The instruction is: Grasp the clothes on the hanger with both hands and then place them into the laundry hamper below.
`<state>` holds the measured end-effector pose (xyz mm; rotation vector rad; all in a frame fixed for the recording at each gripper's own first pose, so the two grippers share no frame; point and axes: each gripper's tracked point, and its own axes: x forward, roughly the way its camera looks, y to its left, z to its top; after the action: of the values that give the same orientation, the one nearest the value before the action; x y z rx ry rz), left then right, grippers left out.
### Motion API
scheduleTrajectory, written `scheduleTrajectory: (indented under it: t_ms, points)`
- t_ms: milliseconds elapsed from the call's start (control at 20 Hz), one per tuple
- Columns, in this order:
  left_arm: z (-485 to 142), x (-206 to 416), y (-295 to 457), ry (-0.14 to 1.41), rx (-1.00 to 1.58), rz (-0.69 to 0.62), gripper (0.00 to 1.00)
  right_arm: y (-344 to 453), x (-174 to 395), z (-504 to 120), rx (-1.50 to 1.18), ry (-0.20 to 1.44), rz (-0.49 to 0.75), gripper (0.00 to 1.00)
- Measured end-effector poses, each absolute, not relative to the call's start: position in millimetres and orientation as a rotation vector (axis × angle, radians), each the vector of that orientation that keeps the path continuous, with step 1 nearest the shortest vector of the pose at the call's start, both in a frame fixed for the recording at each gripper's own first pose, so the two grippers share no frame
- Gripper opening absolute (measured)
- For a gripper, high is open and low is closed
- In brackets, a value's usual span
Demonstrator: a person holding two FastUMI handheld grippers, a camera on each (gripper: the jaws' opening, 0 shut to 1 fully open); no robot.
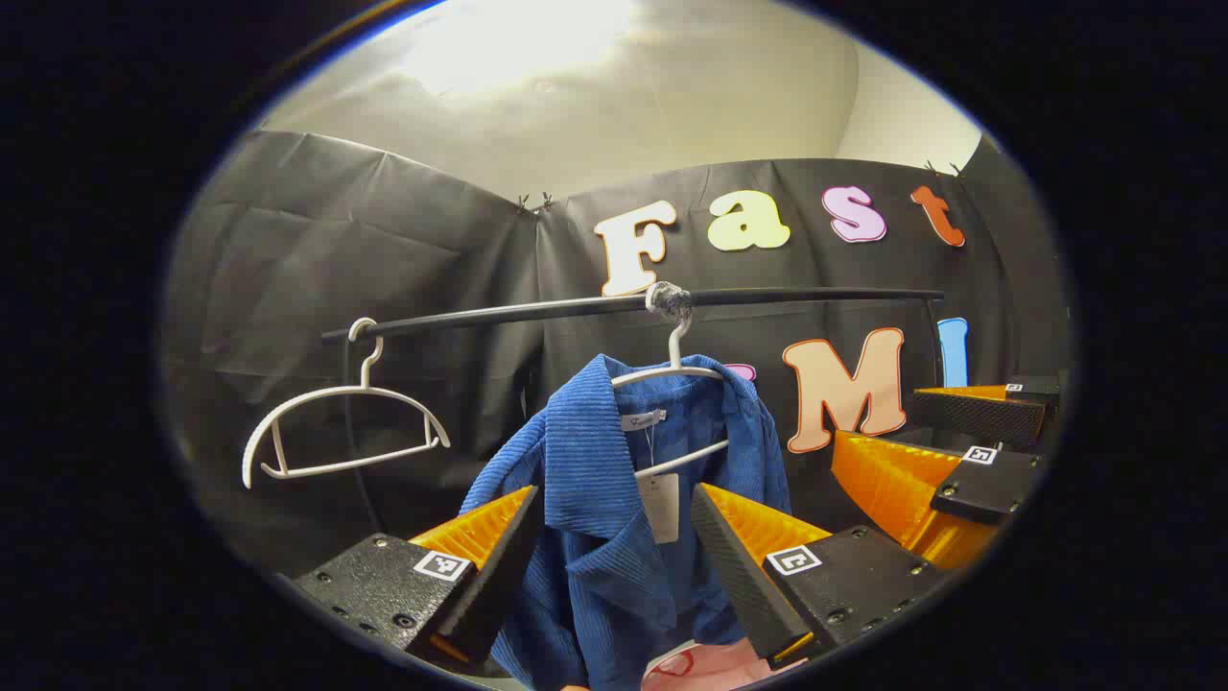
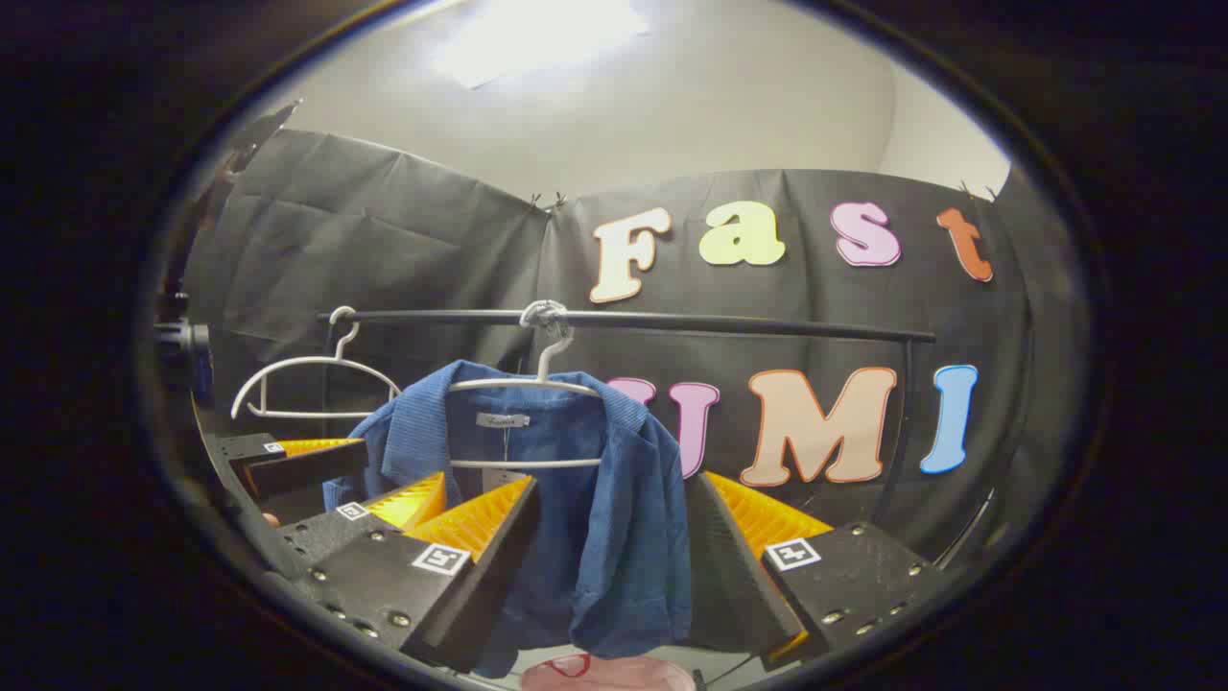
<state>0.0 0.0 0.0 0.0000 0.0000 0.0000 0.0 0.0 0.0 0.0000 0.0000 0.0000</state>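
Both claws hang open in front of the garment, and neither has hold of anything, so the step in hand looks like the approach before the two-handed grasp. In the left gripper view the left claw stands wide open with the blue corduroy shirt hanging straight ahead between its two fingers, the collar and a paper tag just beyond the fingertips; whether cloth touches either finger cannot be told. The shirt hangs on a white hanger whose hook is wrapped onto the black rail above the claw, and an empty white hanger hangs on the same rail up and to the left. The right claw is likewise spread, with the shirt ahead between its fingers and the shirt's right sleeve hanging nearest its right finger. Low in front of each claw, under the shirt's hem, a pink edge shows, probably the laundry hamper, though too little is visible to be sure. The next move would call for each claw to advance onto a shoulder or front panel, pinch enough cloth to hold, then lift the shirt clear of the hanger's arms before lowering it.
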Motion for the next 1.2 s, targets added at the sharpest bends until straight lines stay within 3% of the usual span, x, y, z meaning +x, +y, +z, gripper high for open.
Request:
scheduleTrajectory:
  t_ms: [850,1200]
  points:
    - [-11.5,2.4,-17.1,0.024,-0.058,-0.078,0.95,-14.8,-10.9,-12.3,0.017,0.042,-0.049,0.96]
    - [-32.4,8.8,-8.8,0.077,-0.071,-0.014,0.94,-19.2,-13.2,-16.9,0.009,0.056,-0.051,0.96]
